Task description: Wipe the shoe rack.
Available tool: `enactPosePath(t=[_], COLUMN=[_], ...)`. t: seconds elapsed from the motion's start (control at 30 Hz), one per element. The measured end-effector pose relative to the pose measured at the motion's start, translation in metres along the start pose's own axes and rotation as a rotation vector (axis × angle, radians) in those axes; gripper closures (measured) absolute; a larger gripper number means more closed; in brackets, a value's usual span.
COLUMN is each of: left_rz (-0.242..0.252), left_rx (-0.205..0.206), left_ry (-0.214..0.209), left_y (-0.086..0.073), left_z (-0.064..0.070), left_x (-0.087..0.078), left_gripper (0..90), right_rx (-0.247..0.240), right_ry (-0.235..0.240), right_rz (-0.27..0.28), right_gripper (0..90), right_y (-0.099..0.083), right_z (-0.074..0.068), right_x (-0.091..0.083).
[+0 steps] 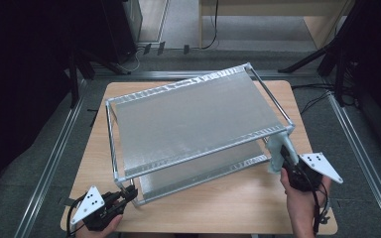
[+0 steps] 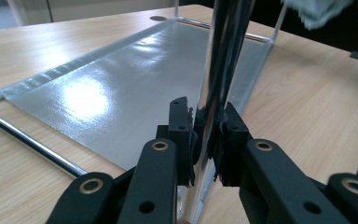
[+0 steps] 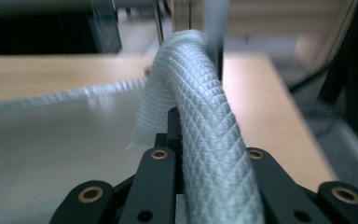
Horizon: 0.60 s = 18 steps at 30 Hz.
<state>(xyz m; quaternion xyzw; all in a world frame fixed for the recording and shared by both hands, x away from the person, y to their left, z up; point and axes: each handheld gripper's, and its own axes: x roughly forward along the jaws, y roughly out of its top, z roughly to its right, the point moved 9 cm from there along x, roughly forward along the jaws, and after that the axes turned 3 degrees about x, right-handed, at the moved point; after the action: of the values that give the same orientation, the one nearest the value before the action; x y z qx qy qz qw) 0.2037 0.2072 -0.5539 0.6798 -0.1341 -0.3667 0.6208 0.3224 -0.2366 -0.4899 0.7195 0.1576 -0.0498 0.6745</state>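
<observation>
— Nearest me: my left gripper (image 2: pixel 208 135) is clamped on the rack's chrome front-left post (image 2: pixel 219 70).

— And the right?

— My right gripper (image 1: pixel 288 157) pinches the pale cloth (image 3: pixel 200 121) against the rack's (image 1: pixel 193 114) right corner.

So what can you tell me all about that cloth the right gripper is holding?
The cloth is pale blue-white with a quilted diamond weave, soft and bunched into a thick roll. The right gripper has its jaws shut on it, and it arches up from between them. It presses against the near right corner post of the two-tier metal rack, just under the top shelf, above the wooden table.
</observation>
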Motion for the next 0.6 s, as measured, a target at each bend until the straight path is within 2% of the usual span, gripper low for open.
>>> enactPosePath(t=[0.03,0.07,0.1,0.17,0.27,0.4,0.43,0.5,0.6], left_rz=[0.002,0.001,0.000,-0.001,-0.003,-0.001,0.000,0.001,0.004], left_rx=[-0.002,-0.001,0.002,0.005,0.008,0.004,0.001,0.003,-0.003], left_ry=[-0.003,-0.003,-0.004,-0.003,-0.003,-0.007,-0.008,-0.012,-0.015], left_y=[0.000,0.000,0.000,-0.001,0.000,0.001,0.001,0.001,0.001], left_z=[0.001,0.001,0.002,0.003,0.003,0.001,0.001,0.001,0.001], left_x=[0.000,-0.001,-0.001,-0.001,-0.001,0.001,0.002,0.003,0.003], left_gripper=[79.6,79.6,79.6,79.6,79.7,79.6,79.7,79.6,79.6], right_rx=[-0.015,-0.019,-0.015,0.032,0.100,0.131,0.133,0.124,0.120], right_ry=[0.002,0.007,0.014,0.013,0.023,0.025,0.020,0.019,0.024], right_rz=[0.024,0.023,0.007,-0.042,-0.177,-0.333,-0.348,-0.340,-0.257], right_gripper=[81.2,81.1,81.0,81.0,80.8,80.6,80.6,80.7,80.6], right_y=[0.008,0.011,0.010,-0.004,-0.041,-0.082,-0.087,-0.085,-0.063], right_z=[-0.003,-0.004,-0.004,0.003,0.014,0.023,0.025,0.026,0.028], right_x=[-0.004,-0.006,-0.004,0.006,0.025,0.042,0.043,0.041,0.027])
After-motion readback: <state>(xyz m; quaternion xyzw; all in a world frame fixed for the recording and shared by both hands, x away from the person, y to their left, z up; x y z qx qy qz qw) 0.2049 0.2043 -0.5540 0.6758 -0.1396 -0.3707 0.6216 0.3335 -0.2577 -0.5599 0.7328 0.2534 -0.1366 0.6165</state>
